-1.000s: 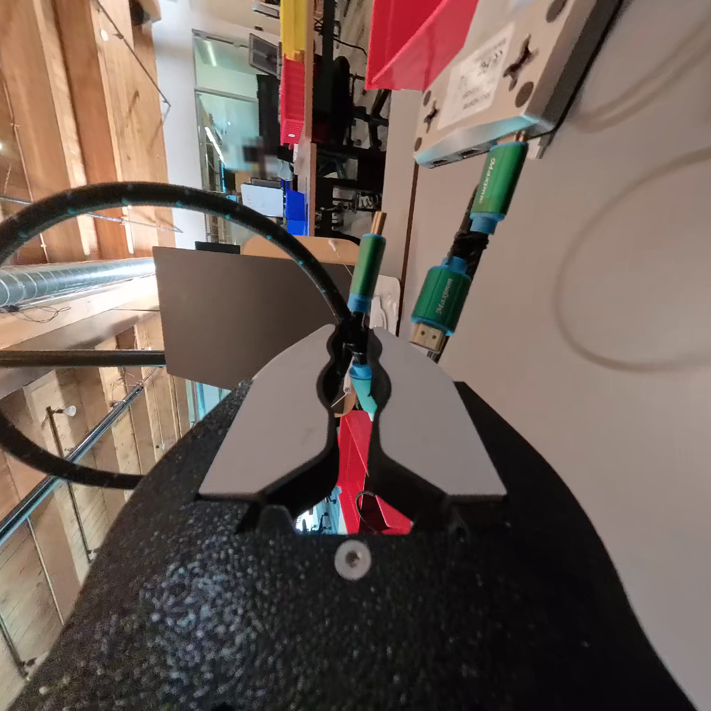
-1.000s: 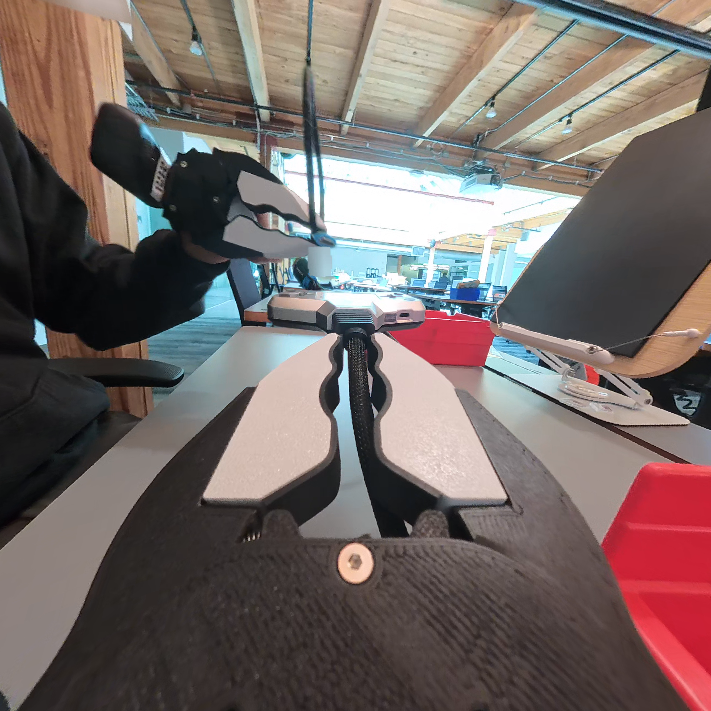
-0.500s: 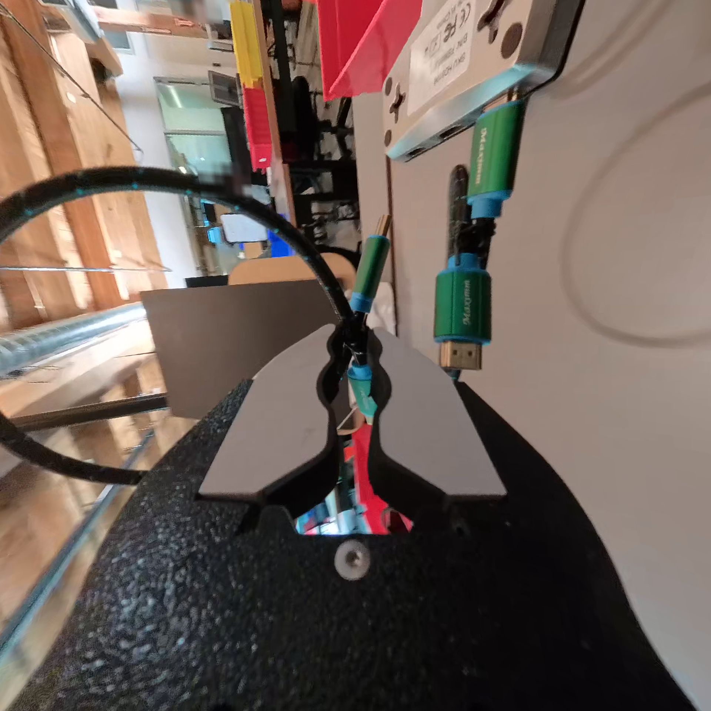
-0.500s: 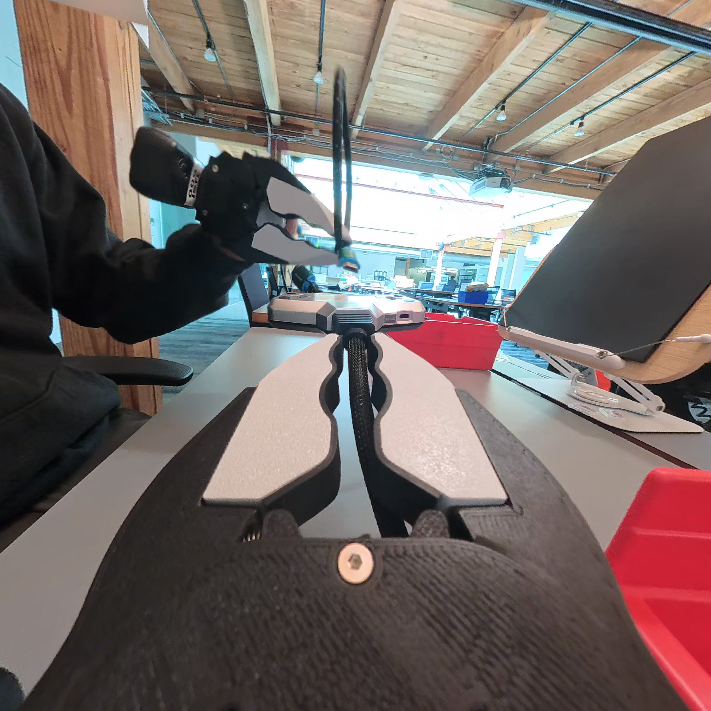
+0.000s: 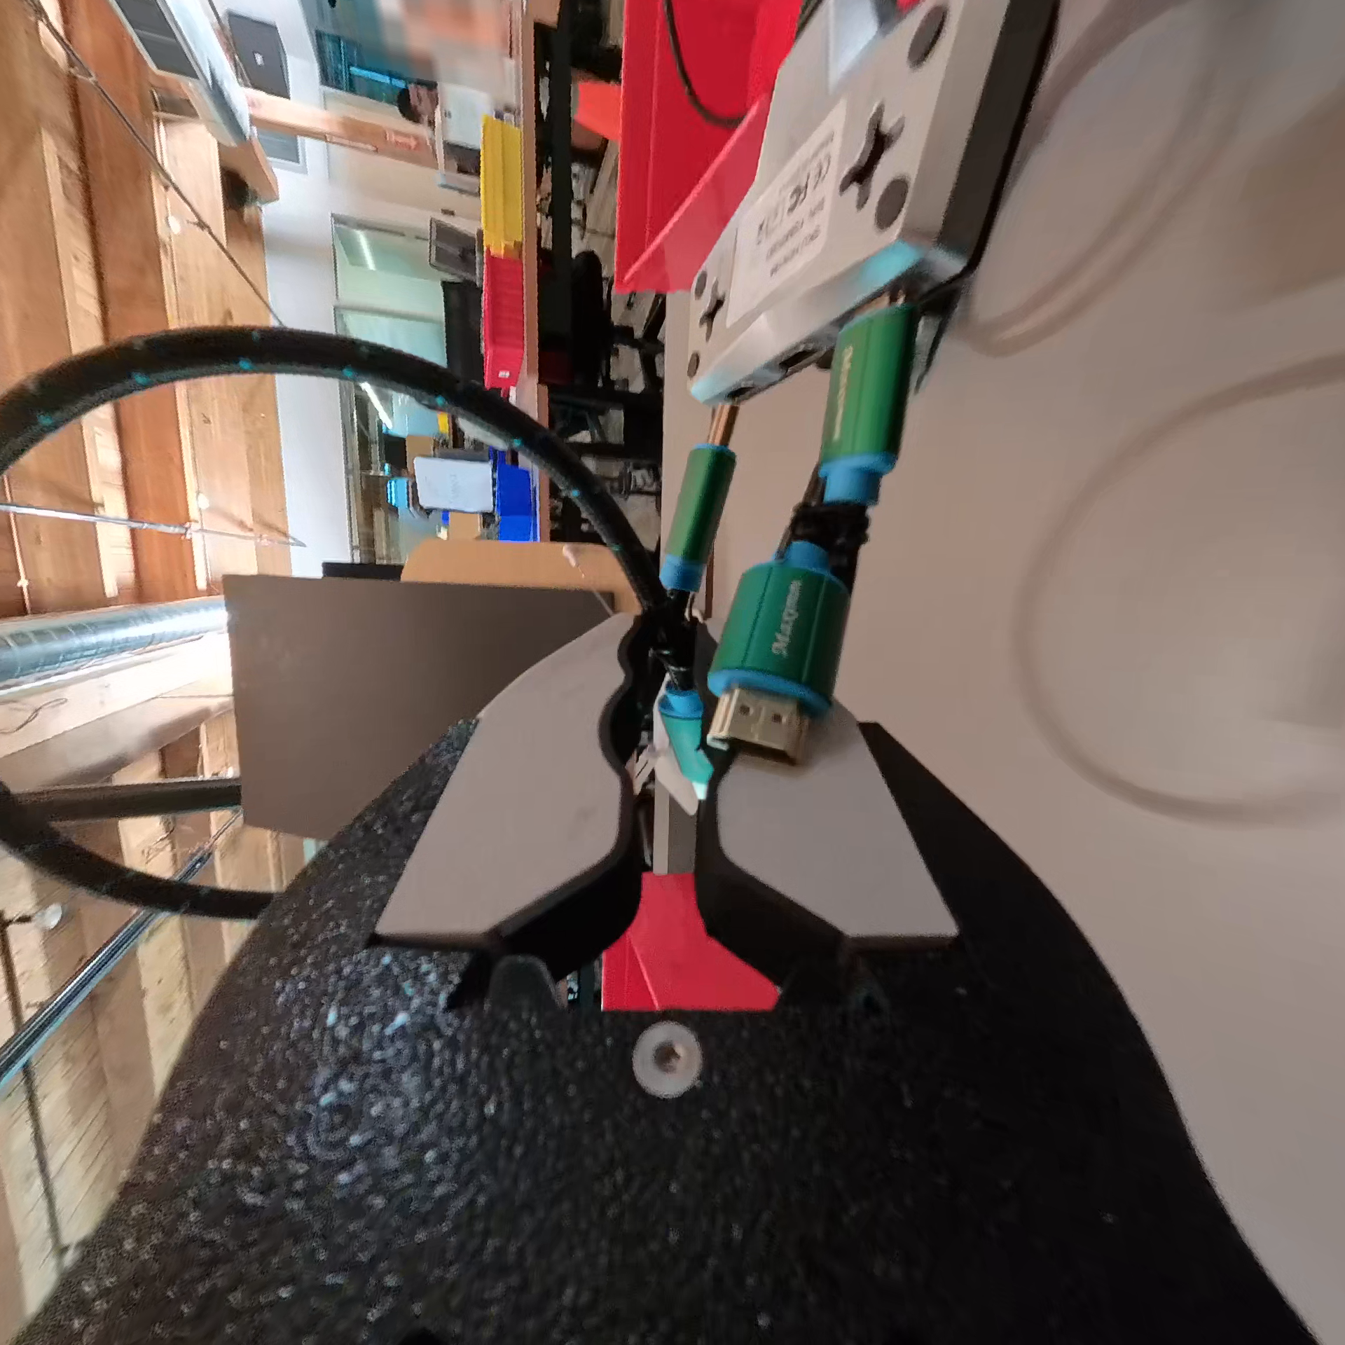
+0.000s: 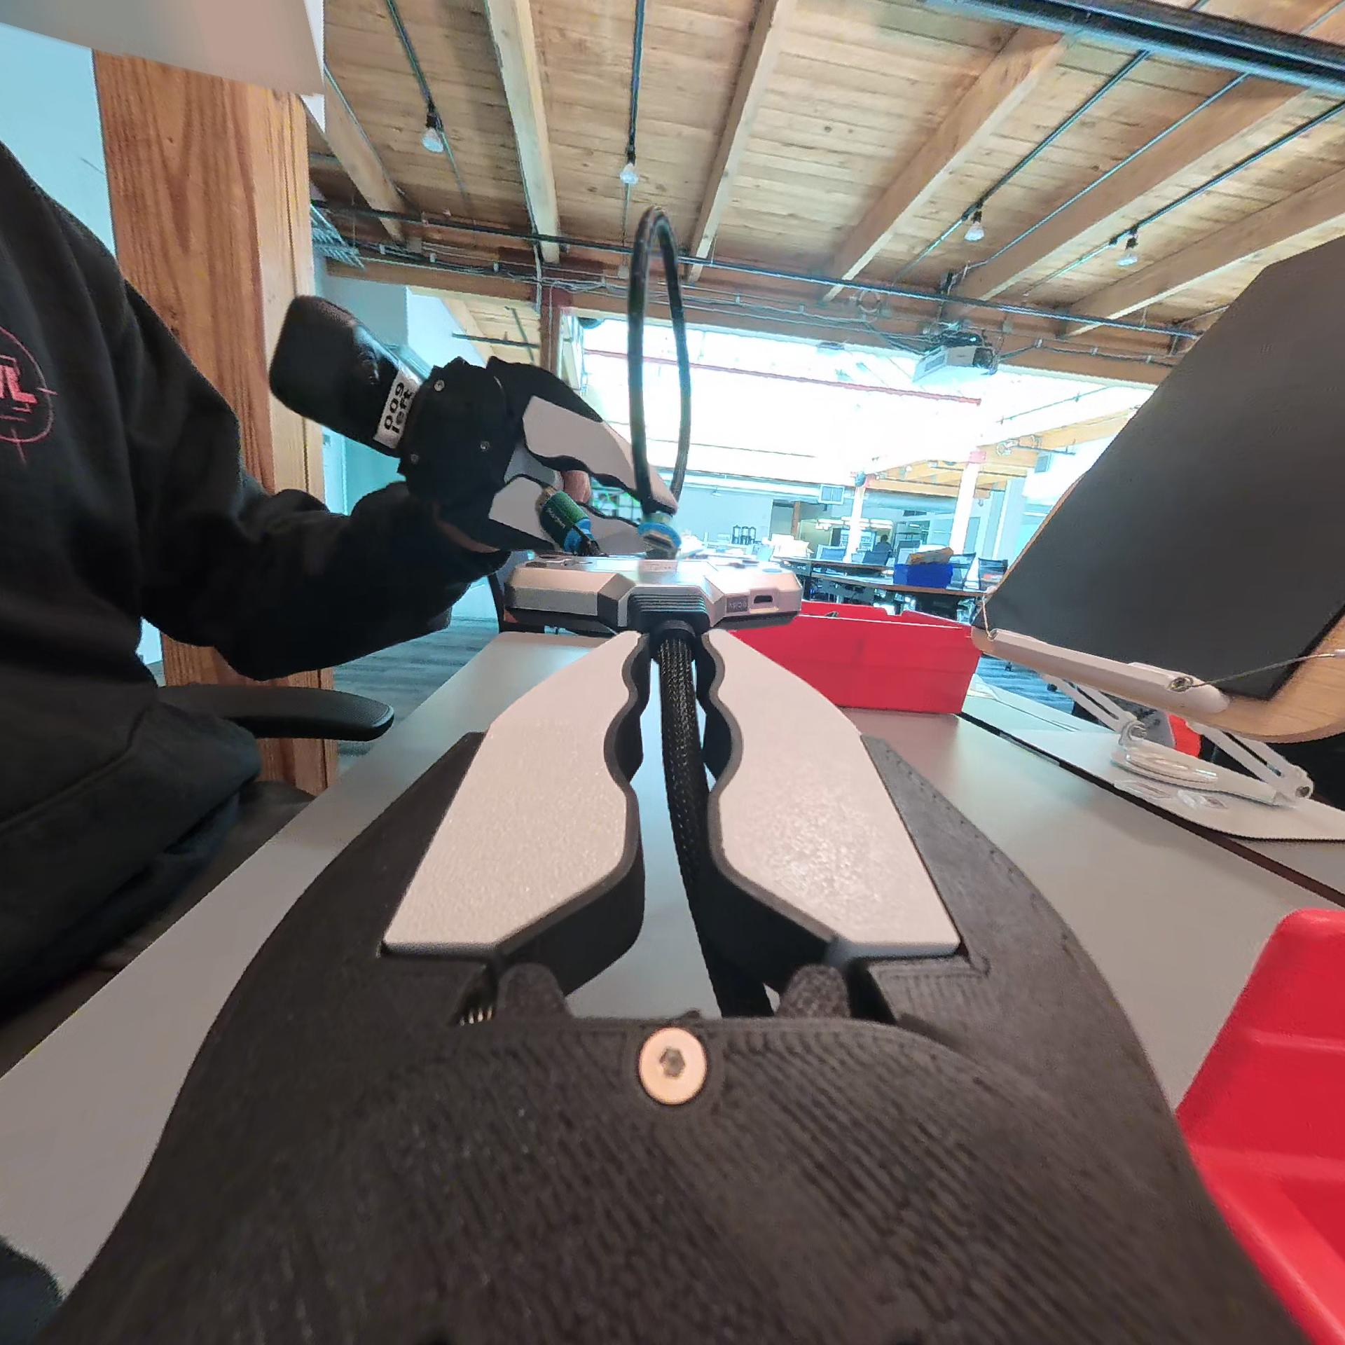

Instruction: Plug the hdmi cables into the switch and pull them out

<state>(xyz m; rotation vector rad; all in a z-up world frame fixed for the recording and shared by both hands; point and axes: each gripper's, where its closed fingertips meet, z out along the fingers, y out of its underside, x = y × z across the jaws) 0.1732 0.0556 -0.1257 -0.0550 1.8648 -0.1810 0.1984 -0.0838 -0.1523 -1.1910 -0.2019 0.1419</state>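
The silver HDMI switch [image 6: 575, 591] lies on the grey table [image 6: 1055, 881]. My right gripper [image 6: 669, 644] is shut on the switch's black braided lead [image 6: 680, 750] just behind it. My left gripper [image 5: 666, 640] is shut on a black braided HDMI cable [image 5: 240, 349] just behind its green plug [image 5: 699, 502], whose gold tip sits close to the switch's [image 5: 837, 196] port edge. A second green plug [image 5: 866, 386] is in the switch, and that cable's loose end [image 5: 771, 655] rests by my right finger. The left gripper also shows in the right wrist view [image 6: 582, 502], above the switch.
A red bin [image 6: 859, 655] stands behind the switch and another [image 6: 1281, 1092] at my near right. A dark panel on a stand [image 6: 1201, 495] rises at the right. A person's black sleeve [image 6: 182, 553], a chair armrest [image 6: 291, 717] and a wooden post [image 6: 211, 291] are on the left.
My left gripper has come down and closer to the switch with the plug in it. The cable loop followed. My right gripper has not moved.
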